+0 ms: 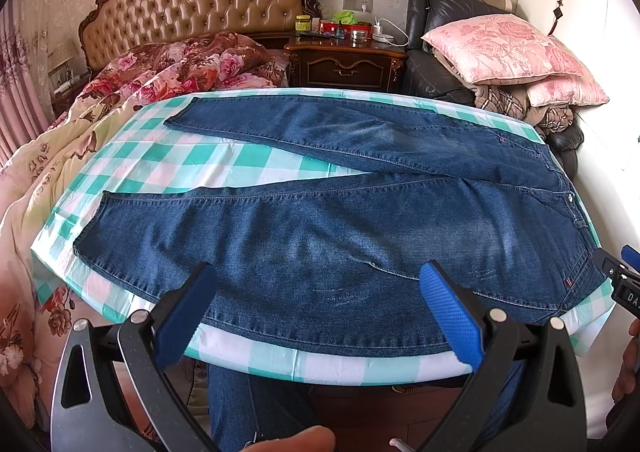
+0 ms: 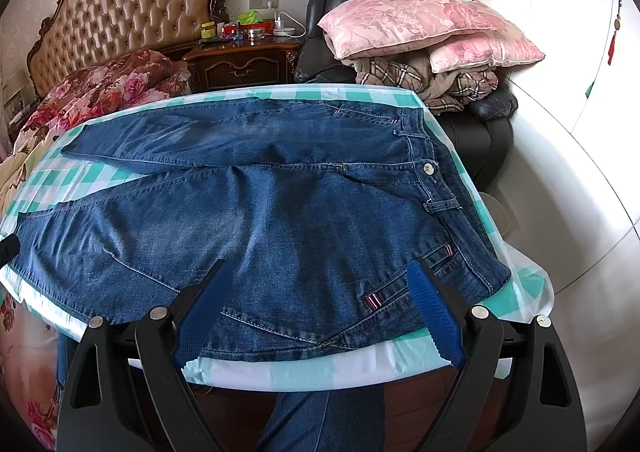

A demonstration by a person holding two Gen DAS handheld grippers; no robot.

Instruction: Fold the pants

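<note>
Blue jeans (image 1: 340, 228) lie flat on a table under a green-and-white checked cloth (image 1: 168, 155), legs spread toward the left, waistband at the right. My left gripper (image 1: 320, 280) hovers open over the near leg's thigh, its blue pads wide apart with nothing between them. In the right wrist view the jeans (image 2: 280, 203) fill the table, with the waist button at the right. My right gripper (image 2: 320, 276) is open above the hip and pocket area near the front edge. The right gripper's tip (image 1: 618, 272) shows at the far right of the left wrist view.
A bed with a floral quilt (image 1: 132, 91) and tufted headboard stands to the left. Behind the table are a dark nightstand (image 1: 344, 59) with small items and a black armchair piled with pink pillows (image 1: 508, 47). White wardrobe doors (image 2: 560, 51) stand on the right. The person's legs show below the table.
</note>
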